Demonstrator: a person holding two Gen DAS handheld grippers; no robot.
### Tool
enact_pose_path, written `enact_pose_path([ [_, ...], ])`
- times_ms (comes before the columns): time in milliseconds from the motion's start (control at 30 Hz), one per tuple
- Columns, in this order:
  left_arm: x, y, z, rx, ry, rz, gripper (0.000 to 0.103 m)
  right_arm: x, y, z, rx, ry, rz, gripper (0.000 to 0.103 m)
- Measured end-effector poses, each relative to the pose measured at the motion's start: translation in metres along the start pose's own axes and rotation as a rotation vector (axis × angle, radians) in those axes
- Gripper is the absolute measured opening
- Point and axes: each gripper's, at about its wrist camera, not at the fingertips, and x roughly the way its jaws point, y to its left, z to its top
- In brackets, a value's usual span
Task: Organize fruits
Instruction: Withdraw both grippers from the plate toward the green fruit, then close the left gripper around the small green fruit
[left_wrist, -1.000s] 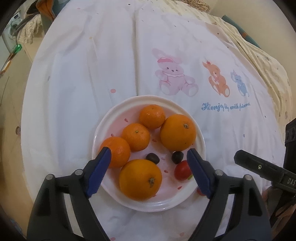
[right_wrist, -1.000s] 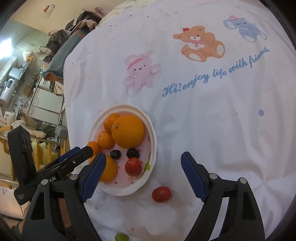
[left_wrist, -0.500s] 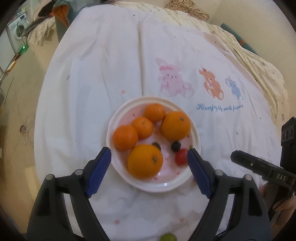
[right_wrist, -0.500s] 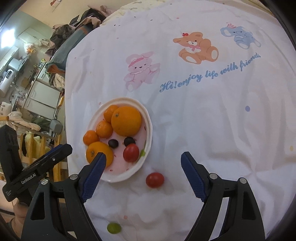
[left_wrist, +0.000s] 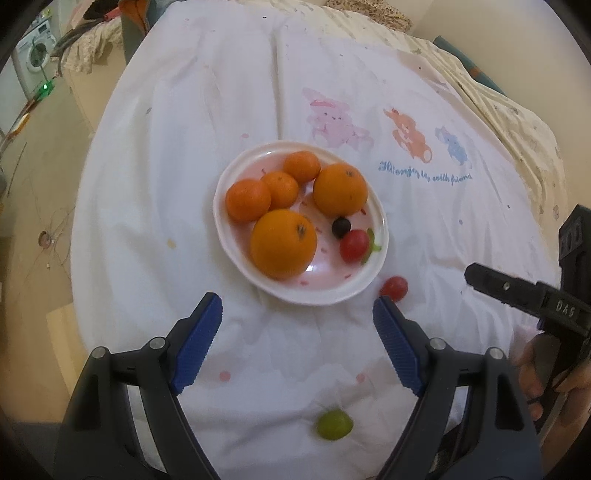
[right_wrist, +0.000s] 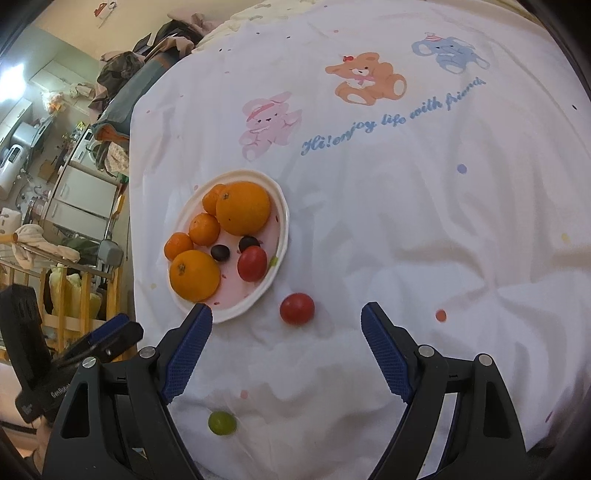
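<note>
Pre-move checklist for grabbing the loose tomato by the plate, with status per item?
1. Right tongs open, holding nothing: ok.
2. Left tongs open, holding nothing: ok.
3. Loose red cherry tomato on the white cloth, apart from the white round plate: ok.
4. Tomato lies ahead, between the right tongs' fingers: ok.
5. Free space on the plate beside the red tomato already there: ok.
6. All fruit on the plate: not ok, small green grape also lies on the cloth.
</note>
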Motion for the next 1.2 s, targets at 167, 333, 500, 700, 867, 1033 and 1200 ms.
enact_pose_path([
  [167, -0.005, 0.004, -0.017, -0.016, 0.0, 0.013, 0.081, -0.004, 0.001, -0.01, -0.008, -0.007, -0.014, 0.085],
  [333, -0.004, 0.001, -0.036, -0.018, 0.028, 0.01, 0.081, -0.005, -0.002, -0.017, 0.005, -0.003, -0.025, 0.085],
  [500, -0.001, -0.008, -0.051, 0.005, 0.042, 0.027, 0.081, -0.004, -0.008, -0.02, 0.041, 0.003, -0.036, 0.085],
  [700, 0.015, -0.013, -0.073, 0.027, 0.138, 0.046, 0.081, -0.005, -0.014, -0.02, 0.092, 0.013, -0.017, 0.085],
  [867, 0.033, -0.029, -0.094, 0.082, 0.235, 0.021, 0.081, -0.005, -0.014, -0.019, 0.109, 0.016, -0.005, 0.085],
  [1033, 0.05, -0.055, -0.11, 0.209, 0.281, 0.028, 0.06, -0.004, -0.011, -0.019, 0.098, 0.026, 0.01, 0.085],
  [1200, 0.051, -0.06, -0.112, 0.255, 0.253, 0.049, 0.035, -0.005, -0.011, -0.019, 0.099, 0.025, 0.011, 0.085],
])
